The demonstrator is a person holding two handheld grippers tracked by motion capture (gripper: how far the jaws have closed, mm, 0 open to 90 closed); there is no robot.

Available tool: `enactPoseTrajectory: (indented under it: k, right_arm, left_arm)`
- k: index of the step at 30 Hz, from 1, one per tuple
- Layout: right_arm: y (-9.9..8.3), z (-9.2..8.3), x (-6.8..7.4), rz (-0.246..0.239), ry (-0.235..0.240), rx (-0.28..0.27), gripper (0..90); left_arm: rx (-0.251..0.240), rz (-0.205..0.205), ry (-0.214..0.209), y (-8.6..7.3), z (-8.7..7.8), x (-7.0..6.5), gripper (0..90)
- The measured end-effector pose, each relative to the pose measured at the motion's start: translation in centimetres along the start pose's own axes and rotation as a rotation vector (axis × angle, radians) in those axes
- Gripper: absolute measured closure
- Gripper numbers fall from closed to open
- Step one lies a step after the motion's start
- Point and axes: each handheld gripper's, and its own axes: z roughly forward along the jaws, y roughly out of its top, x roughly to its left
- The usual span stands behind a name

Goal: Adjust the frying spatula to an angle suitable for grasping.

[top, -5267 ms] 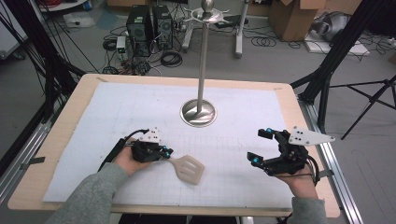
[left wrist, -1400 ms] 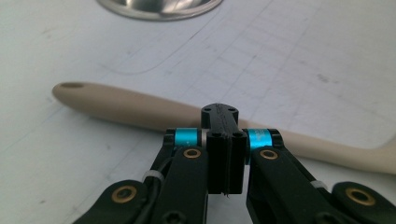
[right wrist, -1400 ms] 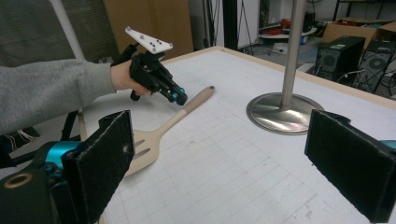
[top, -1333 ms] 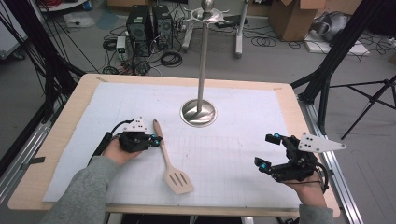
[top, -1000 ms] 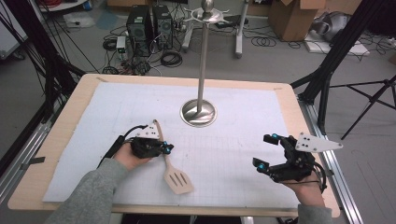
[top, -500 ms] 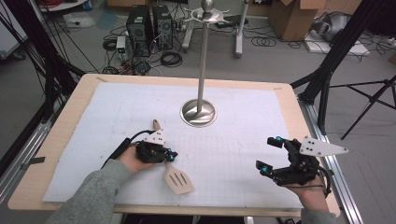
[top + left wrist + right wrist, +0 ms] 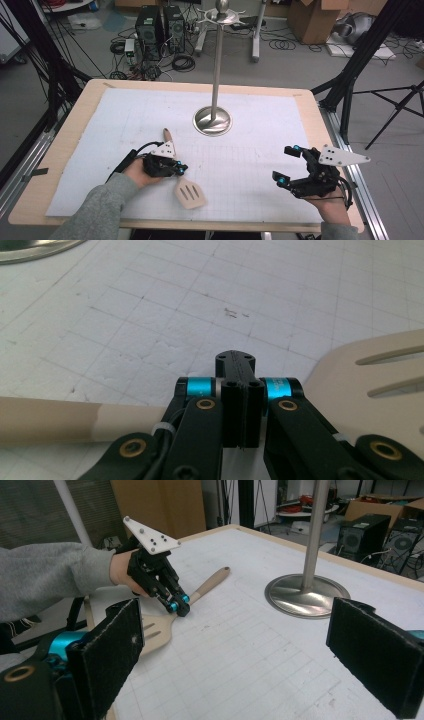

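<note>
White gridded paper covers the wooden counter, with a cluttered workshop floor of cables and computer towers beyond its far edge. At the centre, toward the far side, a metal stand rises from a round polished base.

On the near left of the paper lies a beige slotted spatula, its brown-tipped handle pointing away toward the far side and its flat blade toward the near edge. The left tool is down over the spatula's neck, just where the handle meets the blade. In the left gripper view its jaws are pressed together, pad against pad, with the handle running off to one side and the blade to the other underneath them; whether they pinch the neck or merely rest above it cannot be told. In the right gripper view the same tool tips sit right at the spatula's neck.

The right tool is held above the near right of the counter, well apart from the spatula, its jaws spread wide with nothing between the black pads.
</note>
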Motion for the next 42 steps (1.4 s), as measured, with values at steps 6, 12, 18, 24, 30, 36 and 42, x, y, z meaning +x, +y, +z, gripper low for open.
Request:
enactPoseTrajectory:
  k: [6,12,18,24,30,36,42]
  right_arm:
    - [0.1,0.0,-0.4,0.005,-0.006,-0.016,7.3]
    - [0.2,0.7,-0.3,-0.003,0.012,0.003,7.4]
    - [0.2,0.9,-0.5,0.006,0.015,0.003,7.4]
    - [0.4,1.6,-0.7,-0.005,0.034,0.003,7.4]
    - [0.7,2.9,-0.8,-0.016,0.065,0.015,7.4]
    - [1.0,3.6,-0.8,-0.026,0.076,0.021,7.4]
    - [1.1,3.7,-0.9,-0.033,0.078,0.015,7.4]
  left_arm:
    - [-0.008,0.001,0.012,-0.4,-0.9,-0.3,89.9]
    - [-0.006,-0.003,0.018,-0.7,-1.3,-0.5,89.9]
    - [-0.003,0.008,0.034,-1.3,-2.1,-1.0,89.9]
    - [0.014,0.014,0.048,-2.2,-3.3,-1.7,89.9]
    - [0.010,0.027,0.052,-3.1,-4.3,-2.3,89.9]
    - [-0.032,0.003,0.076,-3.6,-4.9,-2.0,89.8]
    - [-0.127,-0.081,0.125,-3.8,-6.9,-0.2,89.7]
